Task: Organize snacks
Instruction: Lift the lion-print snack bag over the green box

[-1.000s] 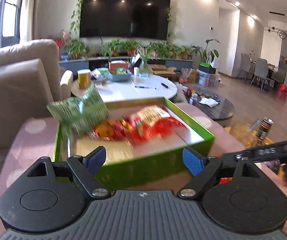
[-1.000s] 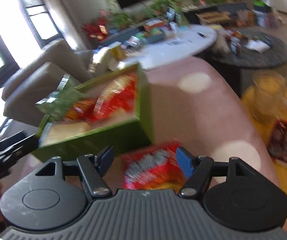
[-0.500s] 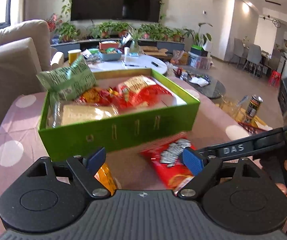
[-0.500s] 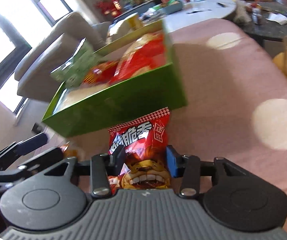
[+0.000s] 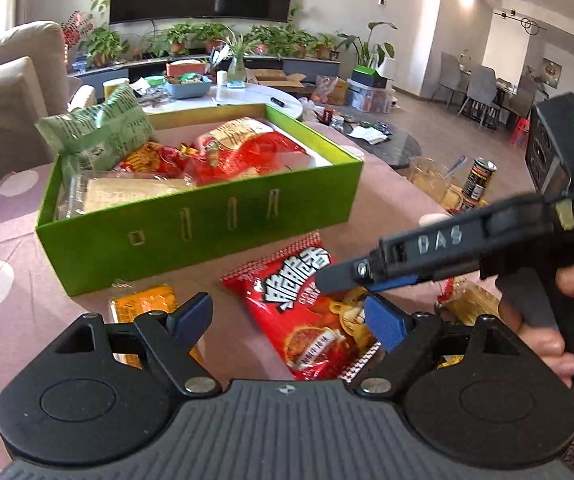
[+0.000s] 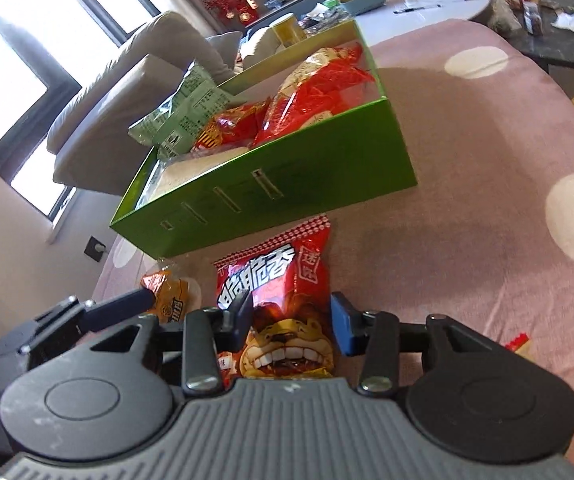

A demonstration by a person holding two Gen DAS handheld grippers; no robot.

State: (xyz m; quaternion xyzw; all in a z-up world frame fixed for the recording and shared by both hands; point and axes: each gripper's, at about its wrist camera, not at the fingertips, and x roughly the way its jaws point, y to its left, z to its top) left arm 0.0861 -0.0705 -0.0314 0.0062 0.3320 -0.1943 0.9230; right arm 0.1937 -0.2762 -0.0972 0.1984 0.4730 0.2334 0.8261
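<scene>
A red snack bag (image 6: 283, 280) lies on the pink dotted tablecloth just in front of the green box (image 6: 279, 184). My right gripper (image 6: 291, 320) is shut on the bag's near half, with both pads pressed against its sides. In the left wrist view the same red snack bag (image 5: 299, 304) shows with the right gripper (image 5: 339, 284) reaching in from the right. My left gripper (image 5: 287, 316) hangs open low over the cloth, holding nothing. An orange packet (image 5: 143, 304) lies by its left finger. The green box (image 5: 199, 216) holds a green bag (image 5: 99, 136), red bags (image 5: 247, 152) and a pale packet.
A person's hand (image 5: 543, 340) holds the right gripper's handle. Off the table's right side stand a glass mug (image 5: 431, 176) and a can (image 5: 479, 178). A beige sofa (image 5: 3, 92) is at the left, and a cluttered white round table (image 5: 247, 96) sits behind the box.
Both grippers came down toward the cloth in front of the box. The right gripper's jaws closed onto the red bag. The left gripper stayed open.
</scene>
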